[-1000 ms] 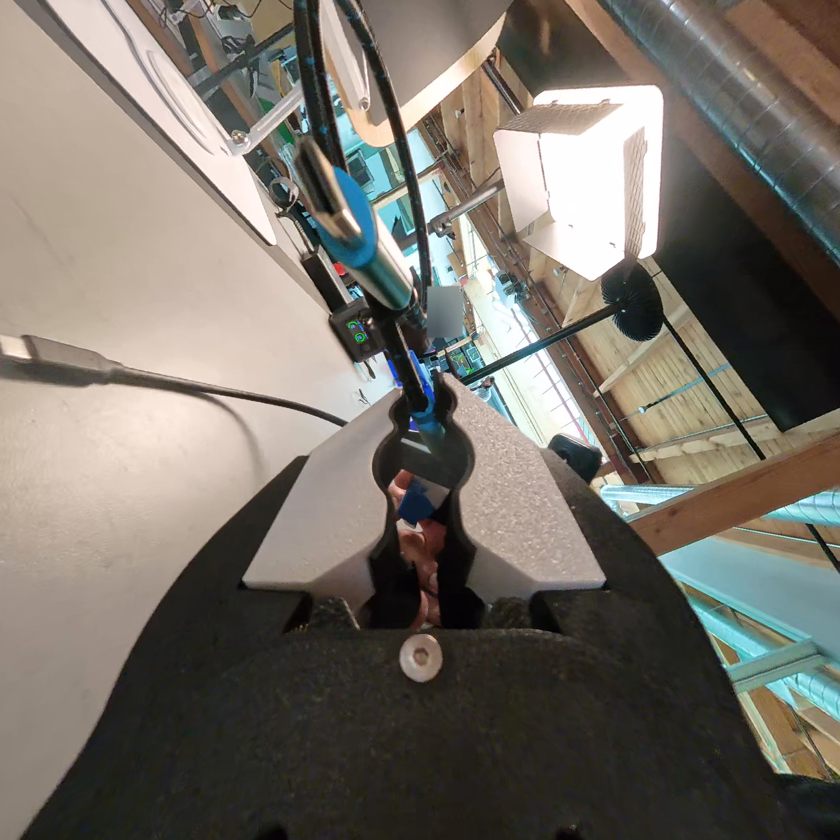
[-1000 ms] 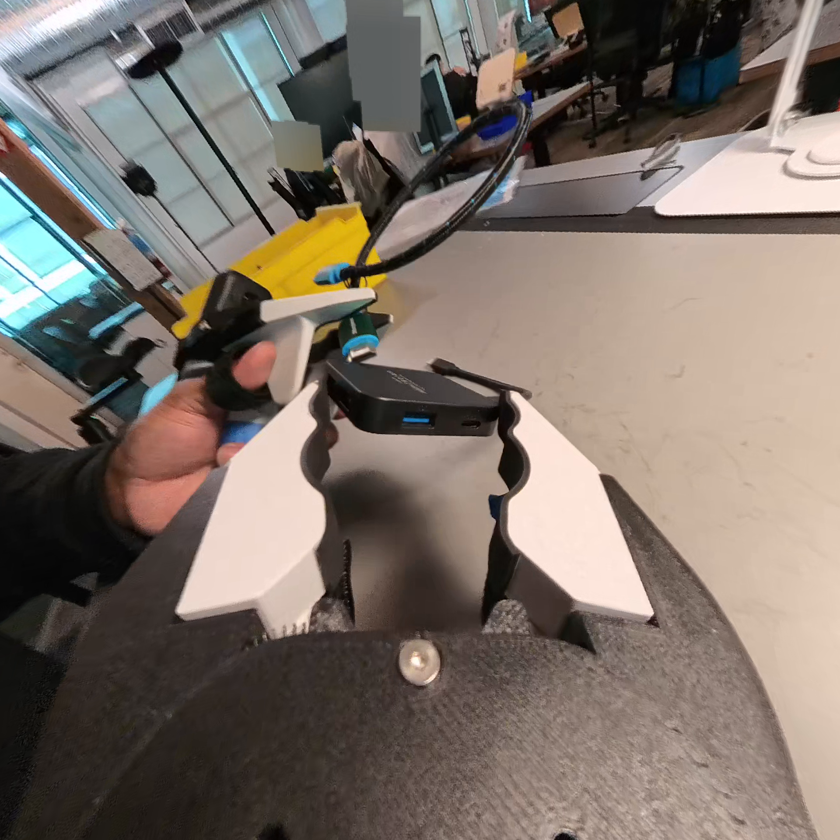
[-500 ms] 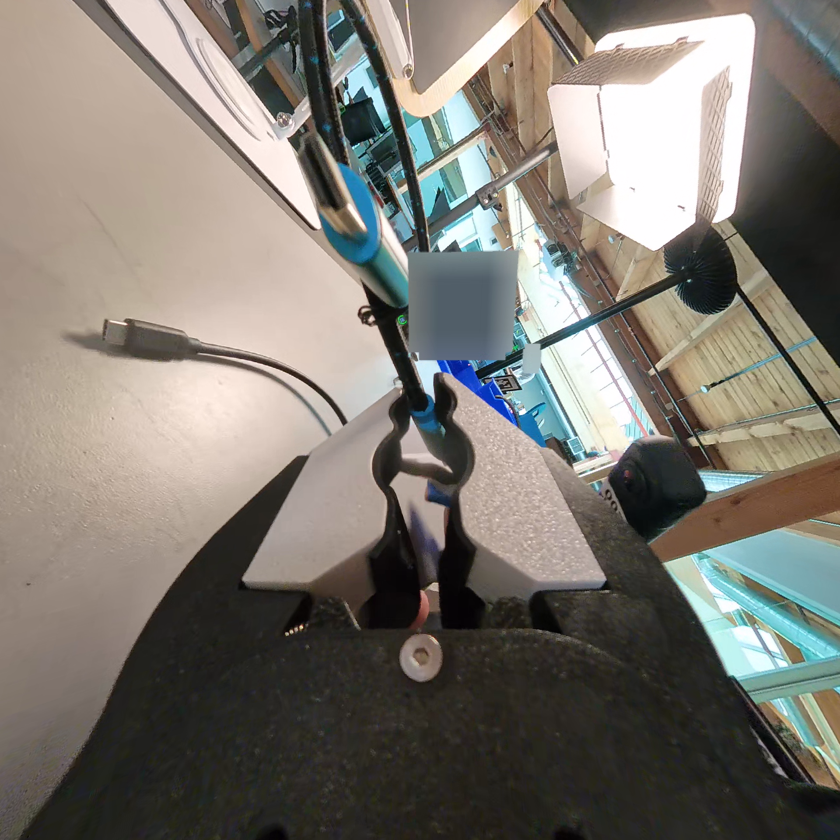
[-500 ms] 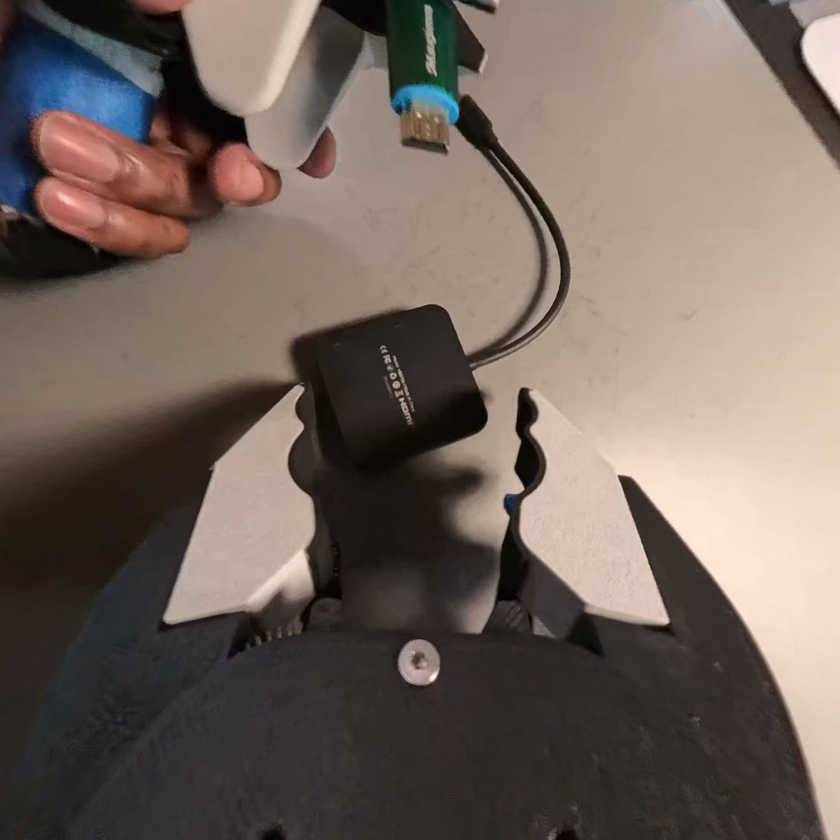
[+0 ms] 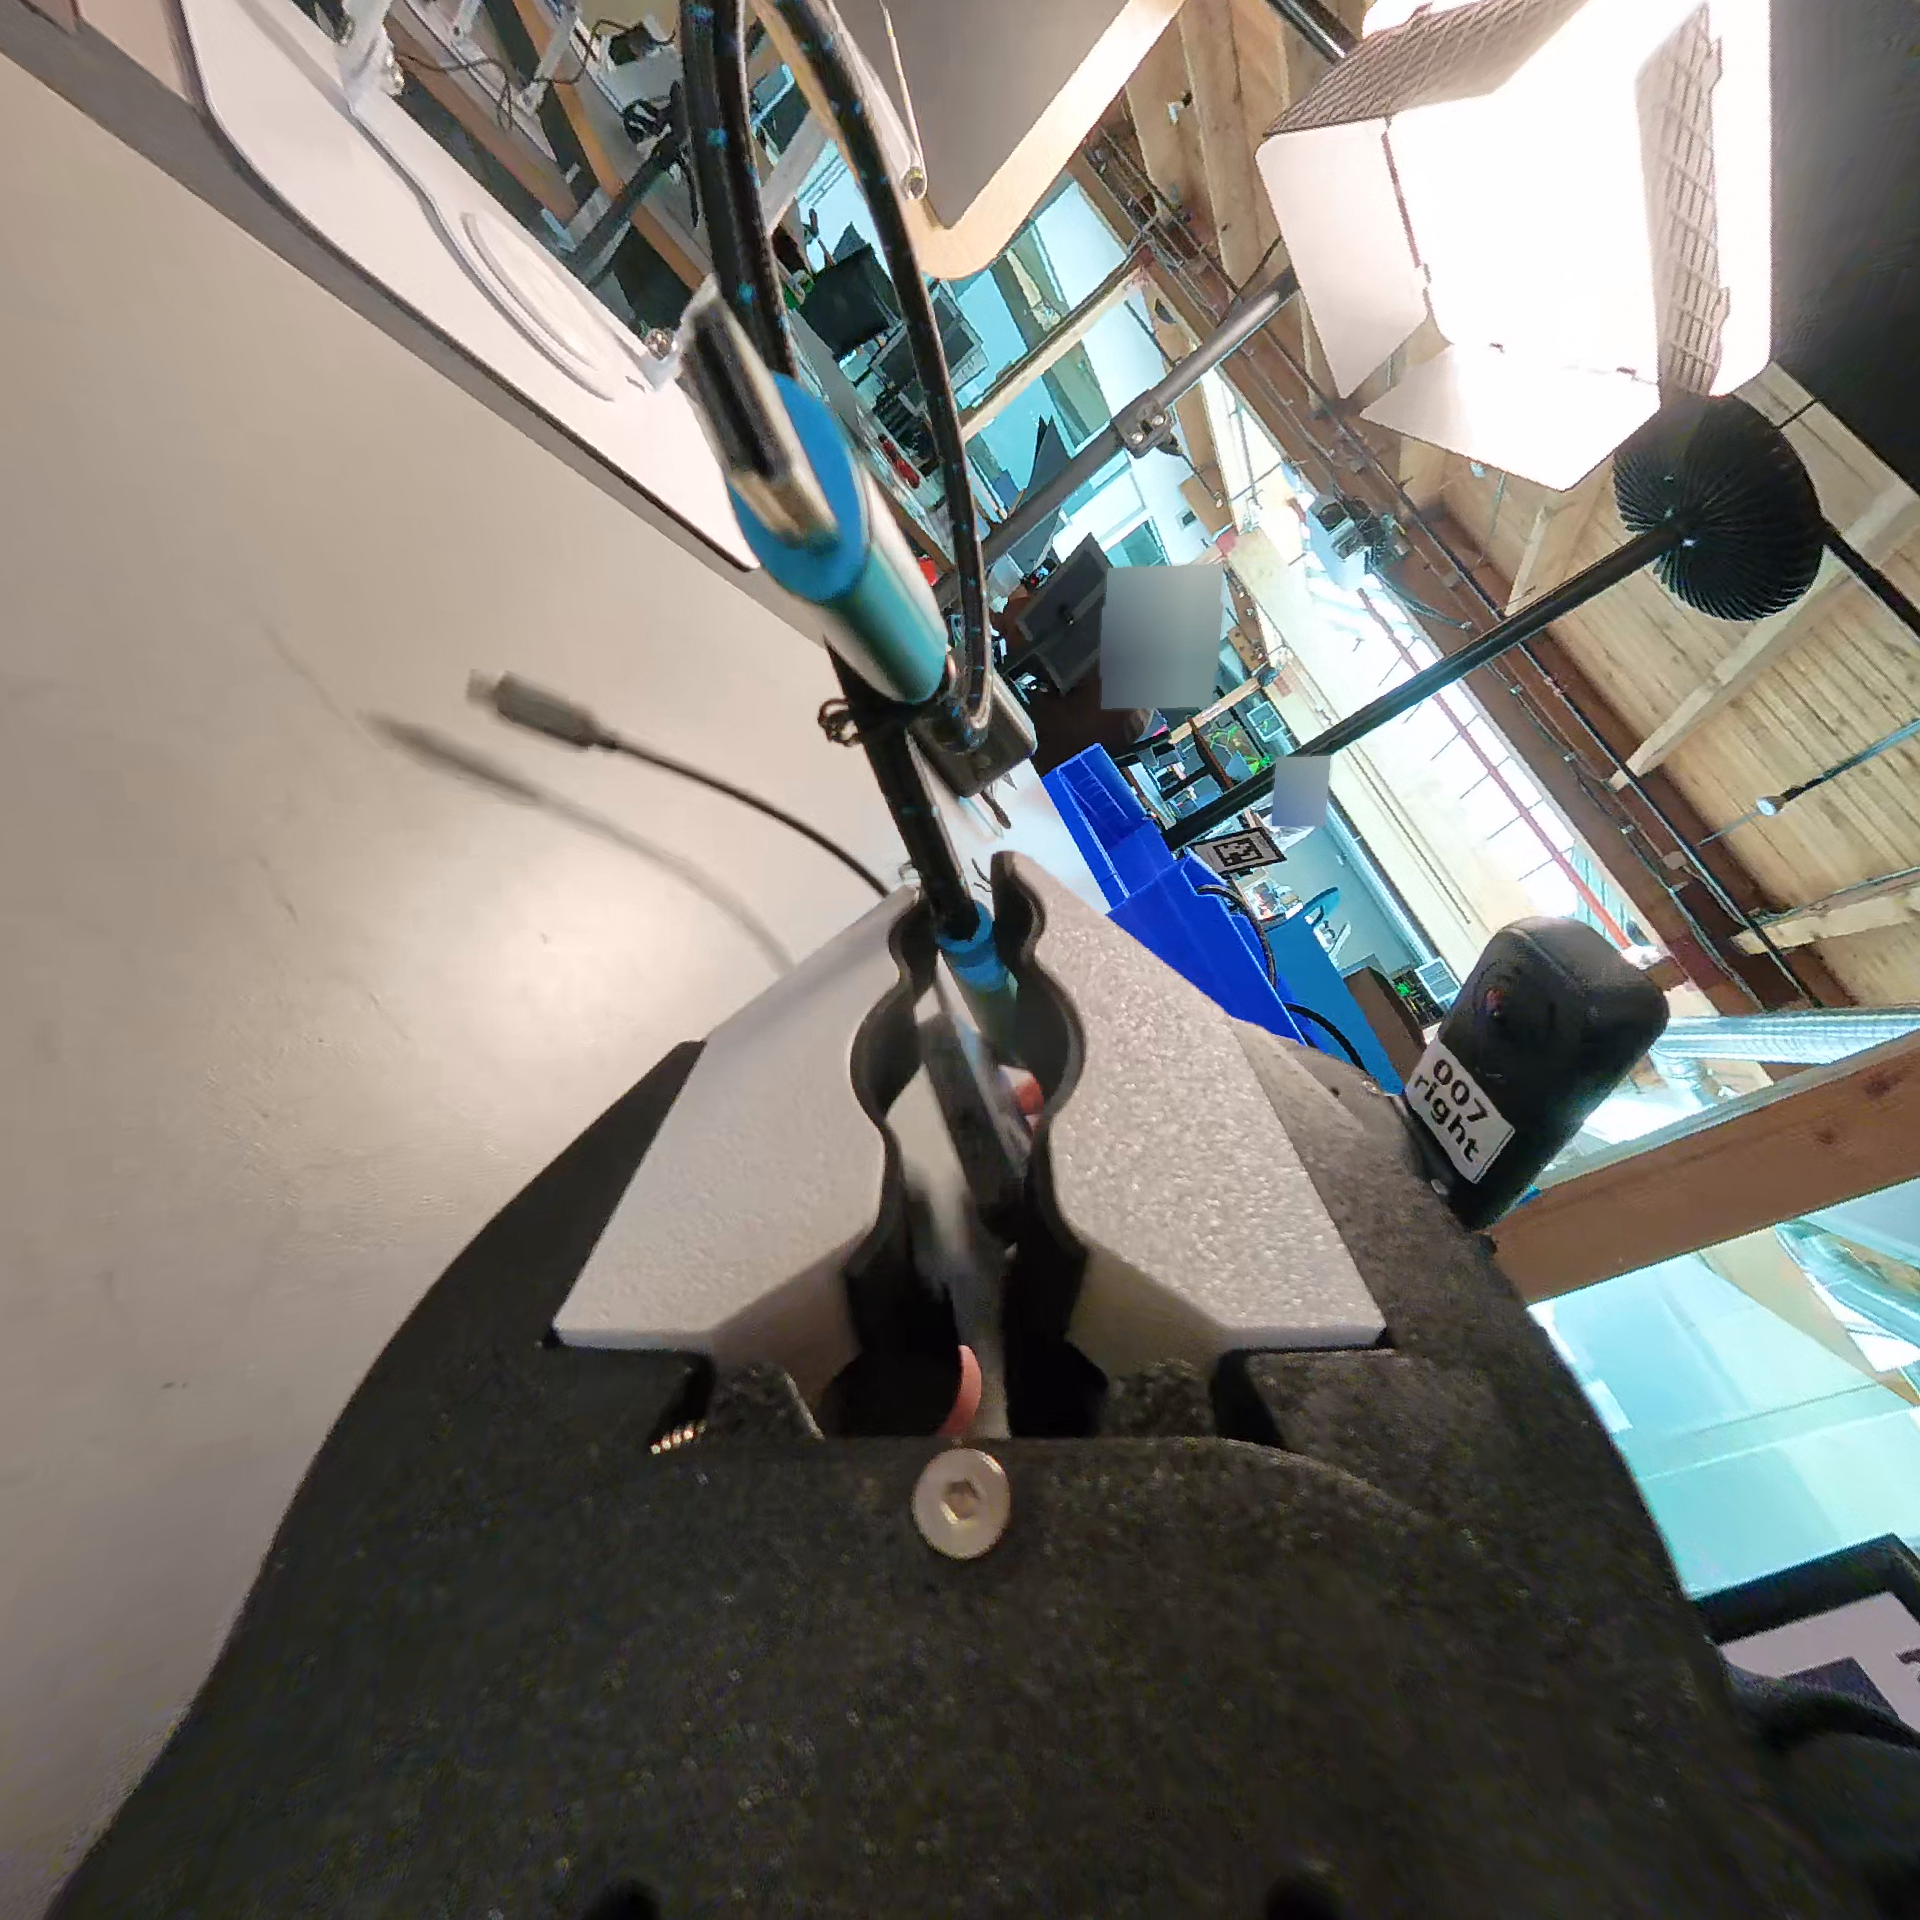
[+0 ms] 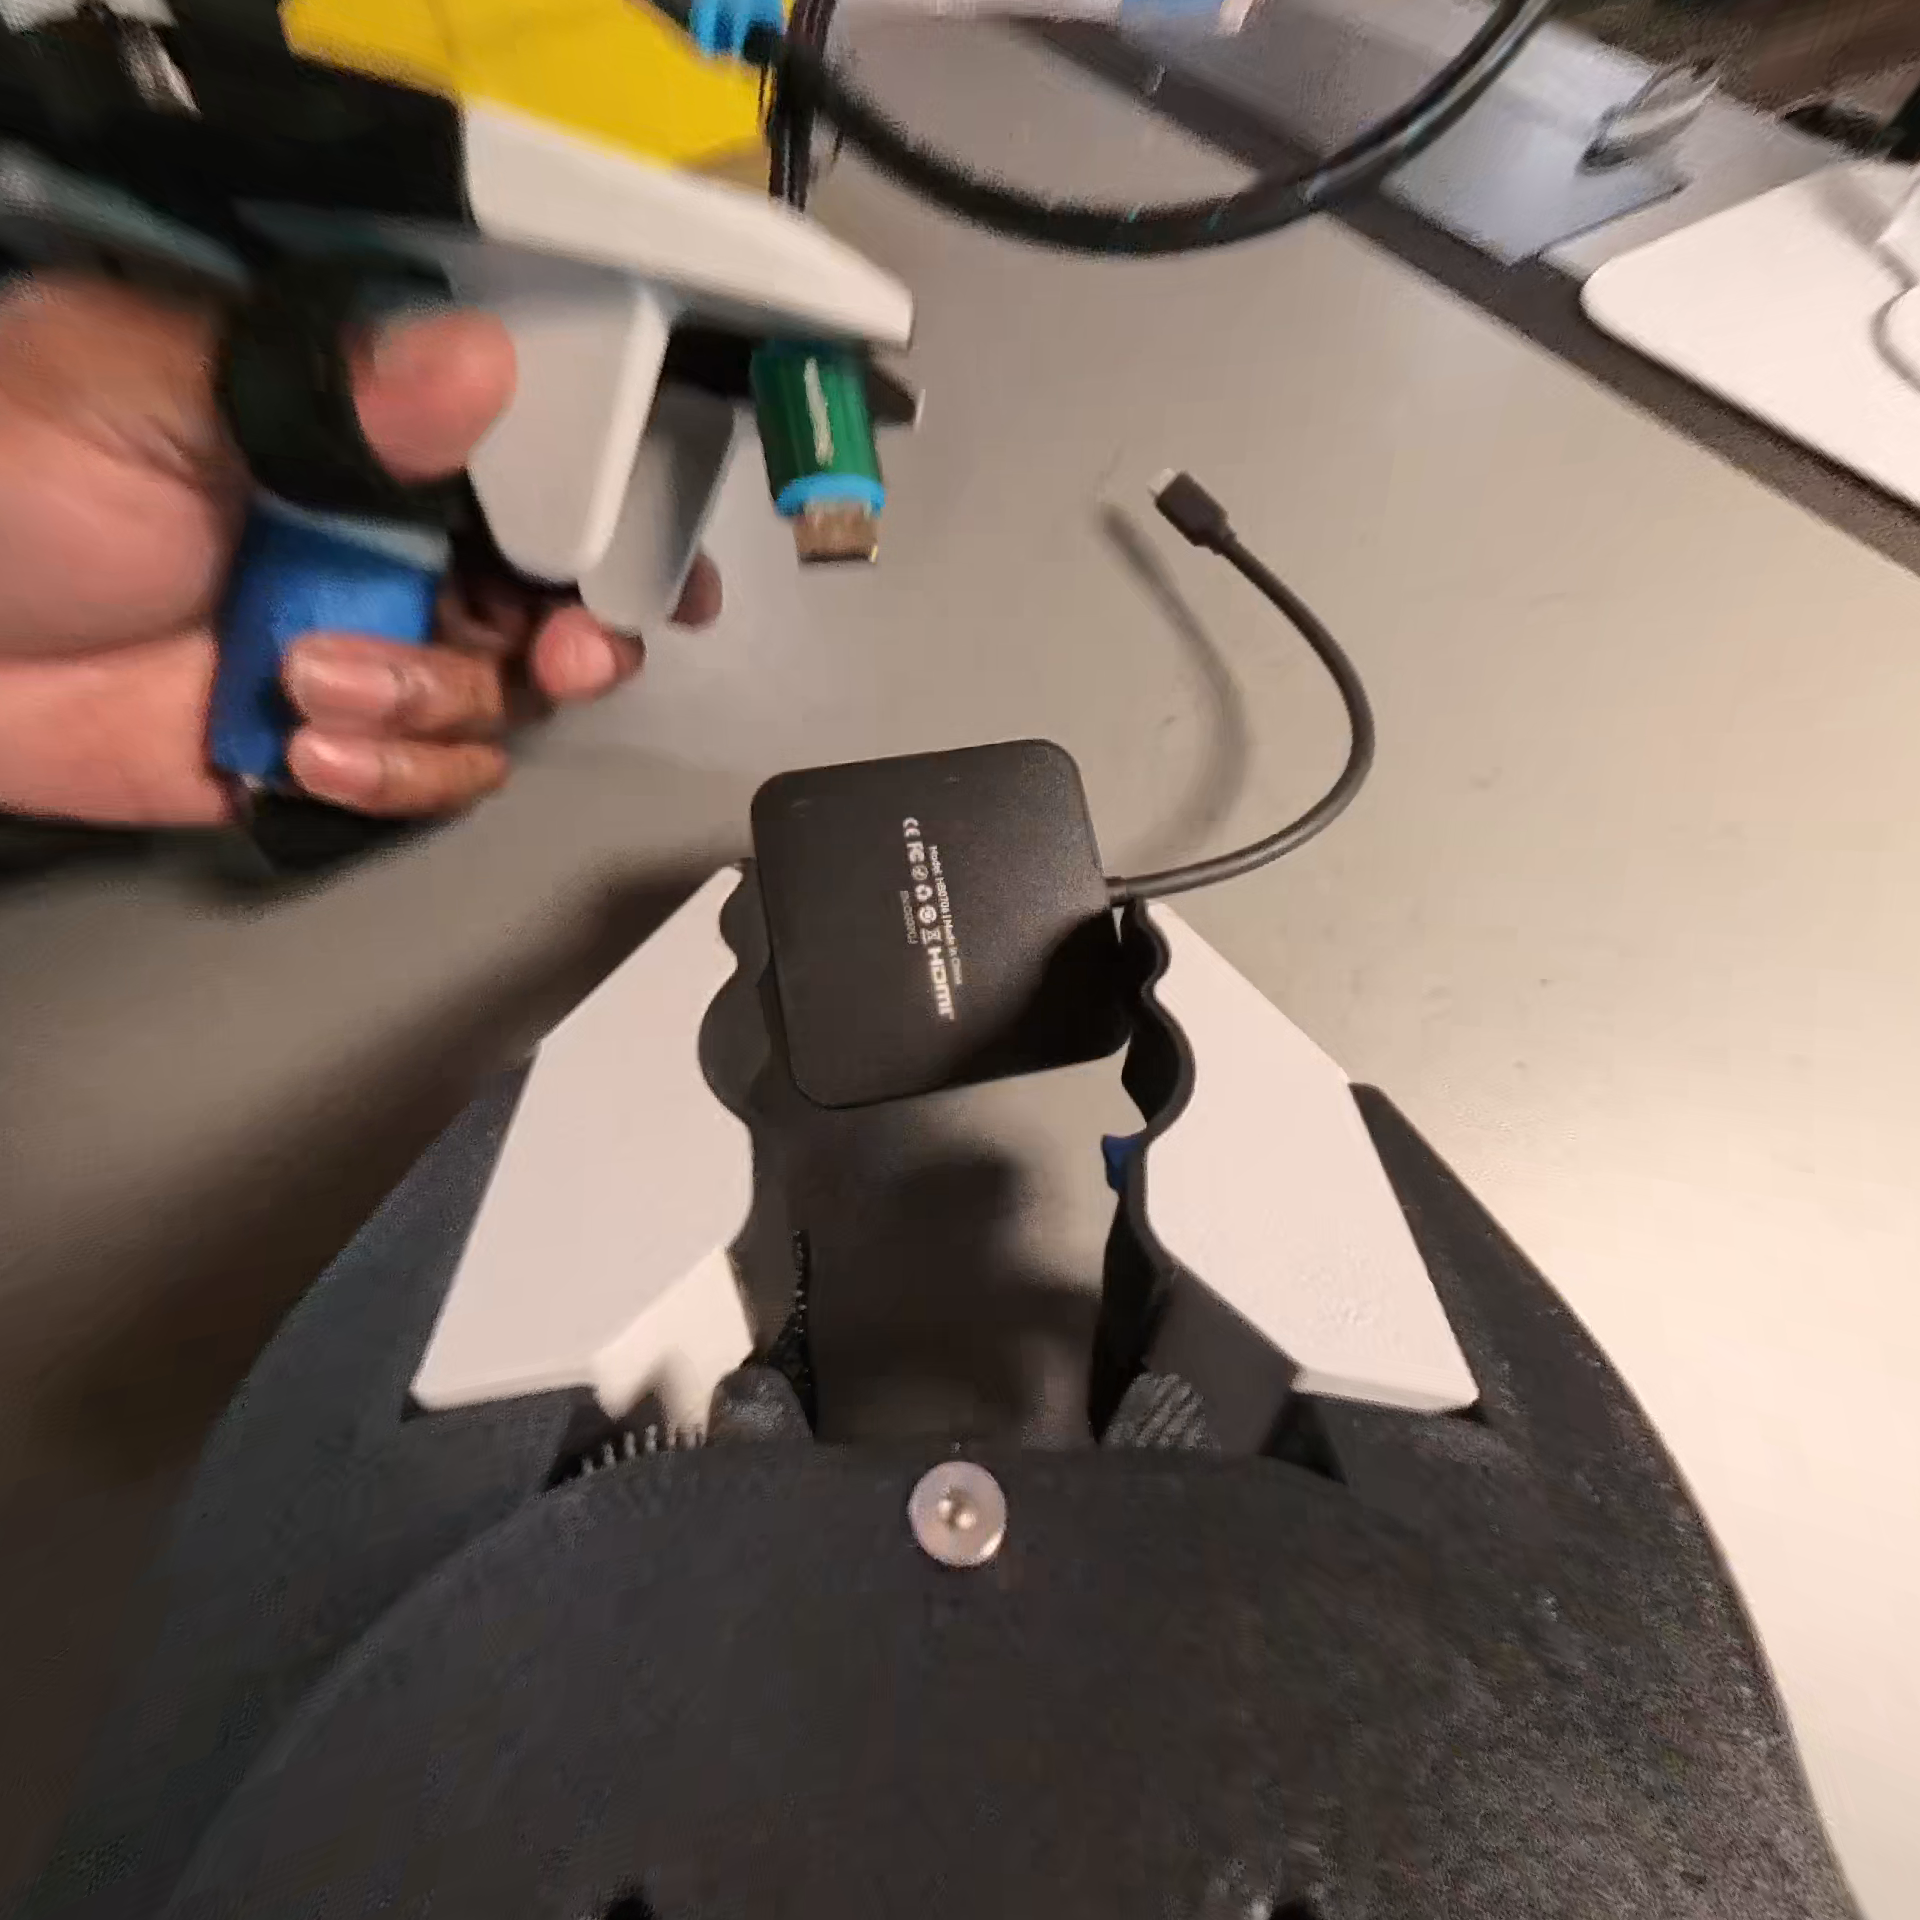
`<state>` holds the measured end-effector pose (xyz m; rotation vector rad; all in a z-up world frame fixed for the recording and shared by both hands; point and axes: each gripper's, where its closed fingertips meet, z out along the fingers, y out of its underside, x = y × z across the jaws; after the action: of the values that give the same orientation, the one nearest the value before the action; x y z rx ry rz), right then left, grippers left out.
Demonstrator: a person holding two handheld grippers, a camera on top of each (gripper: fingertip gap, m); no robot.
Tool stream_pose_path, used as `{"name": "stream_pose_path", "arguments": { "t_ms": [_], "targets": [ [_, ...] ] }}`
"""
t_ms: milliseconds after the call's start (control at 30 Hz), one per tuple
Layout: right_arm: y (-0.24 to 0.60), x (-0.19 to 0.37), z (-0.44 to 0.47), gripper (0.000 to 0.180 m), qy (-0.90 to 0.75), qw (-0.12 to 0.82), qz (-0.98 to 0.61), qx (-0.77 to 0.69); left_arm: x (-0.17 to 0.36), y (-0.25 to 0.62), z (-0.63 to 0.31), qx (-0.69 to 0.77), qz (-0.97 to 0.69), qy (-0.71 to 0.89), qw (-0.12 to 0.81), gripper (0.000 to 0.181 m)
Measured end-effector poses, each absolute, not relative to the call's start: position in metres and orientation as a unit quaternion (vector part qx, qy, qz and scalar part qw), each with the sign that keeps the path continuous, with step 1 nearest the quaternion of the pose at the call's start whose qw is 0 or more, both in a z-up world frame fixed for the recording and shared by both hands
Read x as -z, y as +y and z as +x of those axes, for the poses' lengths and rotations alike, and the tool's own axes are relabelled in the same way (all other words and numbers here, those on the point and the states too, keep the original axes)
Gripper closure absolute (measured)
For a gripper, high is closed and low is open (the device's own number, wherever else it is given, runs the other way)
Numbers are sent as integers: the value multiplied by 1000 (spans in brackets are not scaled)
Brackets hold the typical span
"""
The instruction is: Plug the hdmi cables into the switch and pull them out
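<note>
My right gripper is shut on the black switch, one jaw on each side of it, just over the grey table. The switch's short tail ends in a small plug raised off the table; that plug also shows in the left wrist view. My left gripper is shut on the braided HDMI cable at its blue collar. The cable's free green plug hangs above and left of the switch; it also shows in the left wrist view. The switch's ports are hidden.
A hand holds the left gripper at the upper left of the right wrist view. A white mat lies along the far table edge. A yellow bin and a blue bin stand beyond the table. A lamp shines overhead. The gap from one gripper's tips to the other's is roughly 9 cm.
The right jaws have narrowed onto the switch, which now sits deeper between them. The switch's tail plug has risen off the table. The left gripper, with cable and green plug, has shifted.
</note>
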<state>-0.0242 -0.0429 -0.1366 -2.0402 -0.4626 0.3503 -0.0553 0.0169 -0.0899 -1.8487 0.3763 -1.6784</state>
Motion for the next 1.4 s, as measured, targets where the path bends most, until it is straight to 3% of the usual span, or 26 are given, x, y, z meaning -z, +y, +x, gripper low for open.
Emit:
{"name": "stream_pose_path", "arguments": {
  "t_ms": [267, 800, 1267, 1400],
  "targets": [
    [-38, 111, -28, 110, -192, 561, -796, -119, 77, 4, -52, 654, -672, 151, 313, 171],
    [-37, 93, -28, 110, -166, 601, -775, -99, 65, -9, -48, 638, -640, 214, 372, 171],
    [-51, 81, -19, 110, -268, 610, -745, -41, 63, -31, -36, 688, -611, 302, 250, 168],
    [-46, 85, -21, 111, -238, 609, -755, -40, 69, -28, -34, 682, -619, 283, 268, 168]
  ]
}}
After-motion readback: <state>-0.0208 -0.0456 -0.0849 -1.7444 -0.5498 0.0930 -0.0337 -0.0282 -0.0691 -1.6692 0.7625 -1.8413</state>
